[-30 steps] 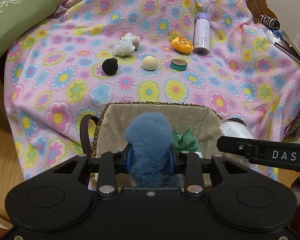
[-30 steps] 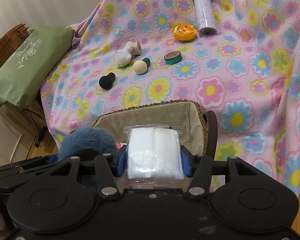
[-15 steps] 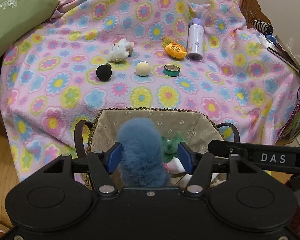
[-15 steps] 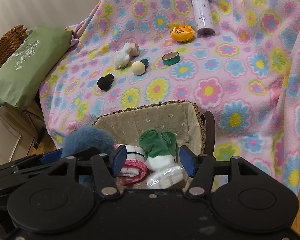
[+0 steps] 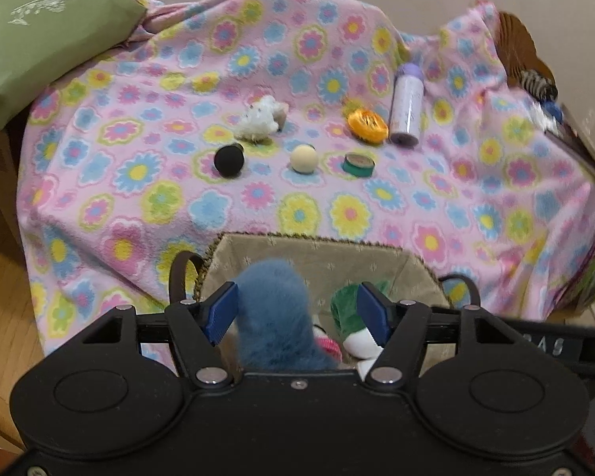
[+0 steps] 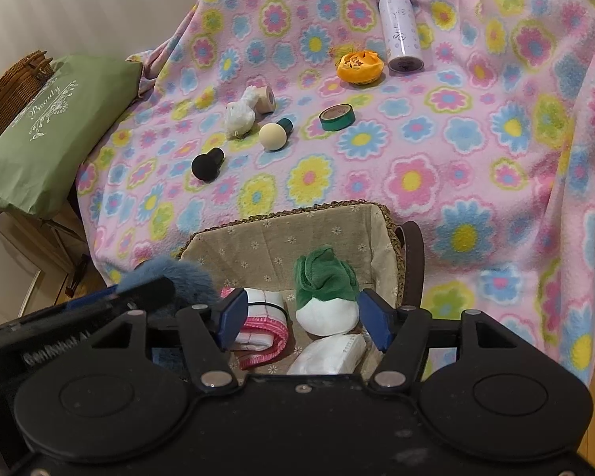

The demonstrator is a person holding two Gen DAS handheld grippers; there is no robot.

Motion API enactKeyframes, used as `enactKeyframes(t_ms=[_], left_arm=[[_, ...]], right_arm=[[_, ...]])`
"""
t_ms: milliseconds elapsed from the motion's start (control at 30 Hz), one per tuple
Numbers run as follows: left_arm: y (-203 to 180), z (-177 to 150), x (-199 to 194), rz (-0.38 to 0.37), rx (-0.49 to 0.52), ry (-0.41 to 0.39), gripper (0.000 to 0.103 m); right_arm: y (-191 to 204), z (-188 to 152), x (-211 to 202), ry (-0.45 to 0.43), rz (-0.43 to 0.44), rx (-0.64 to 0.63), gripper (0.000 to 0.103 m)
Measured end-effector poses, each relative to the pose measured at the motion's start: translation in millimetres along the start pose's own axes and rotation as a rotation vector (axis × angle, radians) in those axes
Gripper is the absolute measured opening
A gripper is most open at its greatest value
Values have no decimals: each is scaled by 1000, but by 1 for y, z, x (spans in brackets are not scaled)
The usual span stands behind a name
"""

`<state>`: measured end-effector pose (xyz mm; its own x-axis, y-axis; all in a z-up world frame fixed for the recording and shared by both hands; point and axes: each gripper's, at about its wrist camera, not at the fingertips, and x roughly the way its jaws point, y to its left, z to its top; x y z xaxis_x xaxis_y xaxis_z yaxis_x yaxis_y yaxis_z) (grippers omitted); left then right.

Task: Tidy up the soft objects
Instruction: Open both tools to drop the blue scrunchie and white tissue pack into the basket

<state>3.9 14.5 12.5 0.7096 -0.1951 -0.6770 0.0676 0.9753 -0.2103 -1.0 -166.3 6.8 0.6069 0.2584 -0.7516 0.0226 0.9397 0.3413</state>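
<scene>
White pack (image 6: 329, 355) now in basket (image 6: 281, 234), both tools opening

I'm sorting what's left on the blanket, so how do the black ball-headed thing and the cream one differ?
The black ball-headed piece is dark all over, stem included; the cream ball-headed piece has a pale head on a green stem. The black one lies nearer the basket and the green cushion; the cream one lies nearer the green tape roll. Both lie tipped over on the floral blanket.
</scene>
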Motion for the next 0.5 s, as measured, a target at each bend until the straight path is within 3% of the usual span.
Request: enactKeyframes(t_ms=[500], left_arm=[[8,5,-1,18,-42,-19,62]], right_arm=[[0,0,1,1,-1,1,62]])
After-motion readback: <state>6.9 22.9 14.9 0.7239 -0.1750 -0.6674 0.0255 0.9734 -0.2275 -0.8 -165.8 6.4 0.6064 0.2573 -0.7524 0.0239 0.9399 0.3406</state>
